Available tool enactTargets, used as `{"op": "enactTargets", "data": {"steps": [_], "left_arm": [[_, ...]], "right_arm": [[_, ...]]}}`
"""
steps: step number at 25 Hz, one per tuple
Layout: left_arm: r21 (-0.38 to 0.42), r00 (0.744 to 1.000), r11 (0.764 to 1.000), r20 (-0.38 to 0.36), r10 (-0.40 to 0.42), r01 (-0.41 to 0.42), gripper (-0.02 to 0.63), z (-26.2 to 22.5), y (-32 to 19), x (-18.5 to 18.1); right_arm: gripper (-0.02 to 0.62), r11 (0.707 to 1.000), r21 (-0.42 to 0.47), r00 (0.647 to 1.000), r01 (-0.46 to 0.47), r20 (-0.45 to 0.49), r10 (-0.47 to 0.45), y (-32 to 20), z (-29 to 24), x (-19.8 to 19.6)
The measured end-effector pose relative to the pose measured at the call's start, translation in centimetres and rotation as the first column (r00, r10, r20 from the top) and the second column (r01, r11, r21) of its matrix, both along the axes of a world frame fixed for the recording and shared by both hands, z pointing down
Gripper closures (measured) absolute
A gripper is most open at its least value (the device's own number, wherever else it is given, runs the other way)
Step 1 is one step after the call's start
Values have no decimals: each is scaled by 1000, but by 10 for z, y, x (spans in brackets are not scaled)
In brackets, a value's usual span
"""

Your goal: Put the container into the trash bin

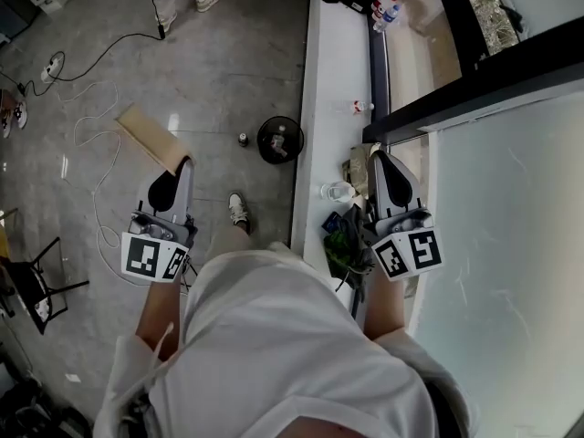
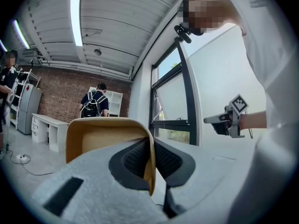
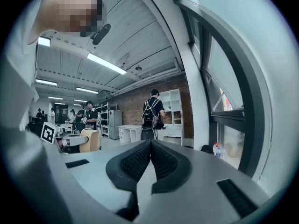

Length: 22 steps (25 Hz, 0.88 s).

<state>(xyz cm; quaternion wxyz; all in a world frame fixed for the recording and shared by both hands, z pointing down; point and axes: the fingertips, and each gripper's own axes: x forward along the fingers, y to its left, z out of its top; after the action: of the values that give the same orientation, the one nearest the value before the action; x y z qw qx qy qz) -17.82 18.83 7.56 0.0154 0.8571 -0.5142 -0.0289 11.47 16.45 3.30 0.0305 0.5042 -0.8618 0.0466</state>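
- The left tongs (image 2: 150, 146) are clamped on one thin wall of the tan container (image 2: 100, 134), with the wall pinched between the two ribbed pads.
- The container juts out ahead of the left tongs, held clear of the floor (image 1: 210, 71), and its open hollow shows in the left gripper view.
- The right tongs (image 3: 150, 146) are closed pad to pad with nothing between them, over the white table (image 1: 333, 53).
- The black round trash bin (image 1: 279, 140) stands on the floor against the table's edge, to the right of the container in the head view and apart from it.
- A small dark can (image 1: 243, 140) stands on the floor just beside the trash bin.
- On the table near the right tongs are a clear cup (image 1: 339, 192) and a dark green bag (image 1: 345, 245); bottles (image 1: 388, 5) stand at its far end.
- White cables (image 1: 91, 126) trail over the floor at the left.
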Motion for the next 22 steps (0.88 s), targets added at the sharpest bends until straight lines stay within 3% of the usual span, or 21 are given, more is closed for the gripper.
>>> {"op": "enactTargets", "data": {"steps": [4, 10, 15, 22], "left_arm": [[-32, 997, 998, -57, 45, -46, 584, 11, -56, -17], [-75, 983, 985, -111, 148, -157, 584, 32, -114, -11], [-116, 973, 971, -127, 194, -209, 584, 45, -142, 22], [-94, 976, 972, -57, 211, -216, 584, 21, -170, 60]], "right_arm": [[594, 1000, 13, 999, -24, -44, 25, -50, -16, -30], [594, 998, -24, 995, -62, -79, 60, -86, -15, -57], [594, 995, -43, 994, -88, -74, 85, -109, -12, -36], [594, 996, -18, 996, -90, 14, 90, -152, -12, 2]]}}
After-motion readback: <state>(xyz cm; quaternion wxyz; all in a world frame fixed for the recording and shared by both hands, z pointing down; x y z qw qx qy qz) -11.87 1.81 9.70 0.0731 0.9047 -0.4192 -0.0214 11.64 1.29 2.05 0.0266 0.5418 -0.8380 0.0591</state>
